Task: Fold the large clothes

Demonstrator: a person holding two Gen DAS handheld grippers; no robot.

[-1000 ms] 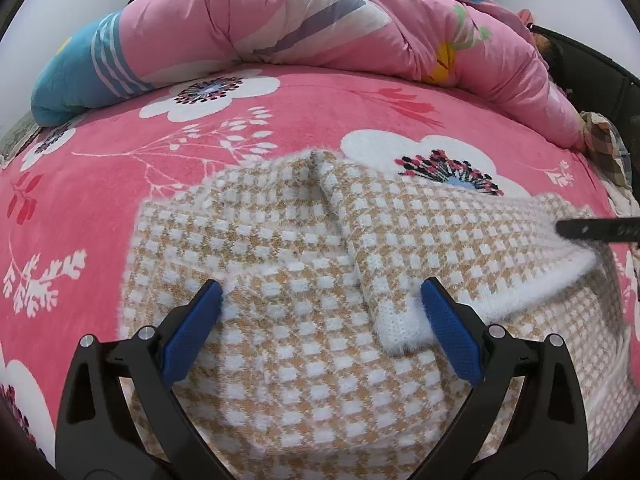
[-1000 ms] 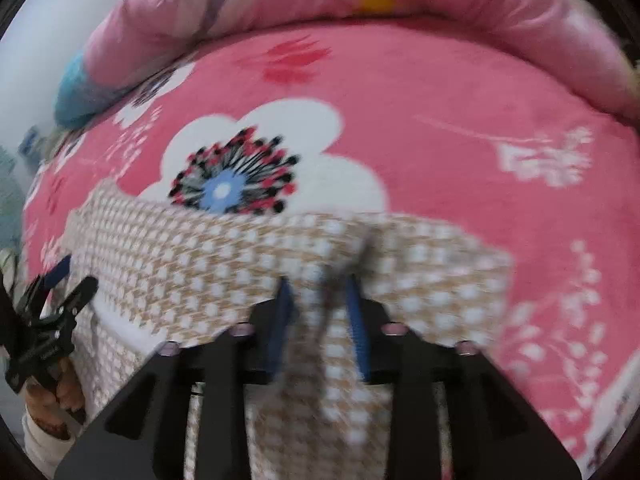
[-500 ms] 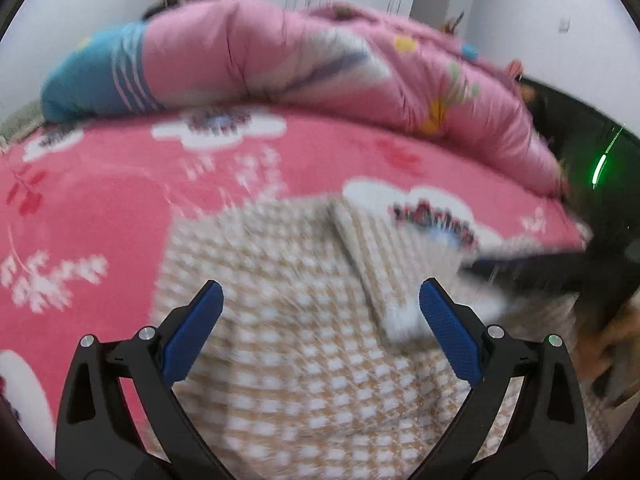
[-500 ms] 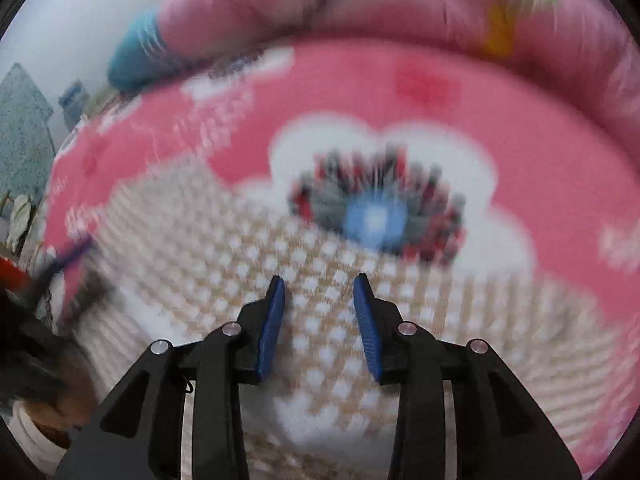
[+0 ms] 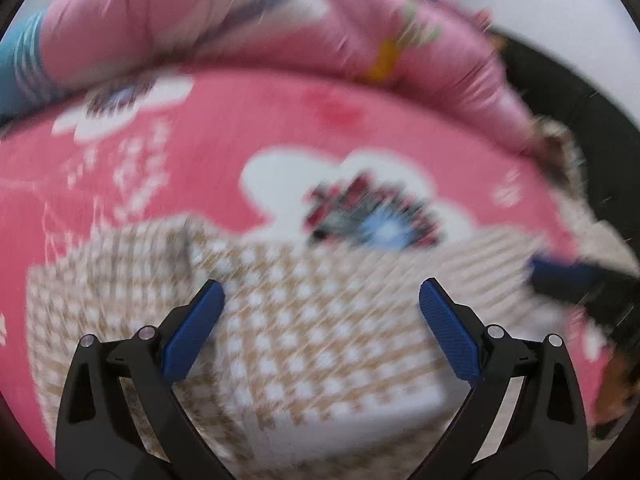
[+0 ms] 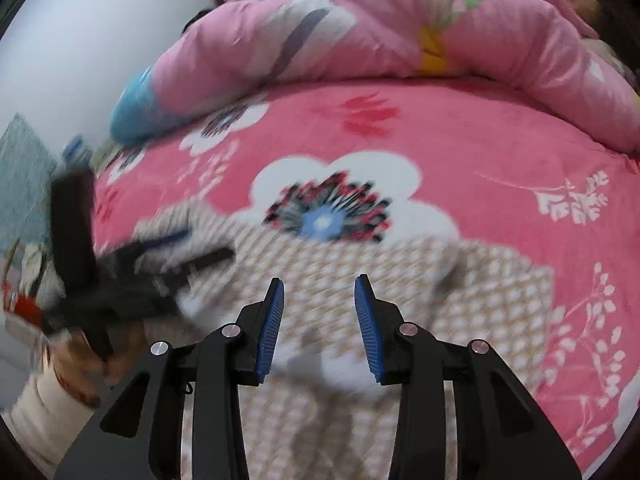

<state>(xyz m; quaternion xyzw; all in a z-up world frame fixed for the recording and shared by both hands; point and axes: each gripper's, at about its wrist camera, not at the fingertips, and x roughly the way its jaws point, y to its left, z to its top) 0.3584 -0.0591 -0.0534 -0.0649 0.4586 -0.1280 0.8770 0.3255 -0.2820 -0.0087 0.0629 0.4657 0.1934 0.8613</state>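
checked sweater lies partly folded on the pink bedspread; left gripper wide apart, right gripper part-open, both empty; further folds remain.

left gripper jaws wide apart; right gripper partly open, empty.

Right hand-held gripper: jaws formerly clamped on checked sweater, now parted, holding nothing. Sweater's folded sleeve: now flat across sweater body, nearer white flower. Left hand-held gripper: shifted rightward over sweater.
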